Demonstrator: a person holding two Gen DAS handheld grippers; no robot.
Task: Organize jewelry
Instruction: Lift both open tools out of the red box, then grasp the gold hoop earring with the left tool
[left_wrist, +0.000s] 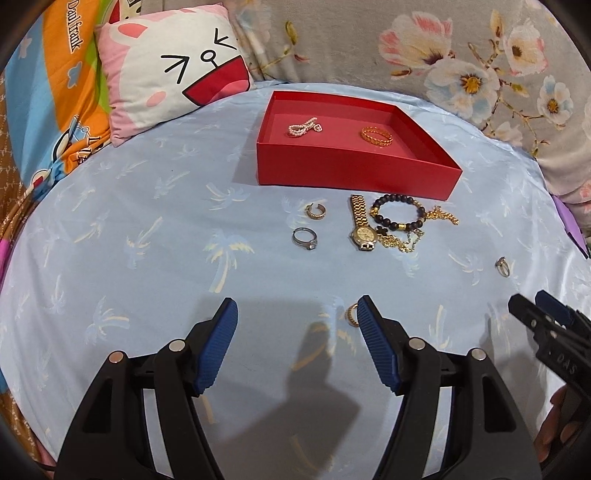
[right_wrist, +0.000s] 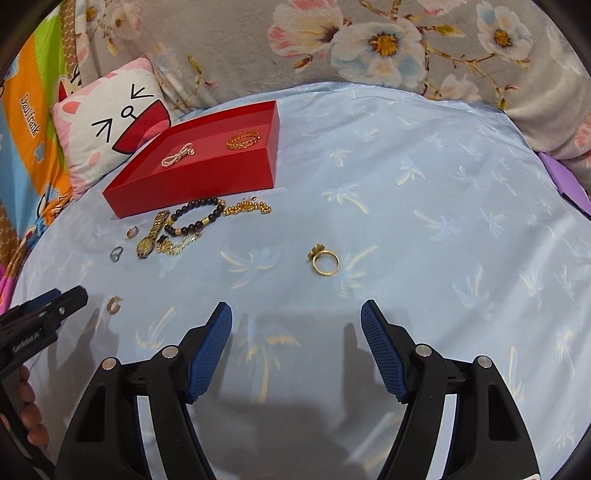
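A red tray on the blue bedsheet holds a pearl bracelet and a gold bangle. In front of it lie a gold hoop earring, a silver ring, a gold watch, a black bead bracelet and a gold chain. My left gripper is open and empty, with a small gold earring by its right finger. My right gripper is open and empty, just short of a gold ring.
A cartoon-face pillow lies left of the tray. A grey floral blanket runs along the back. A purple object sits at the sheet's right edge.
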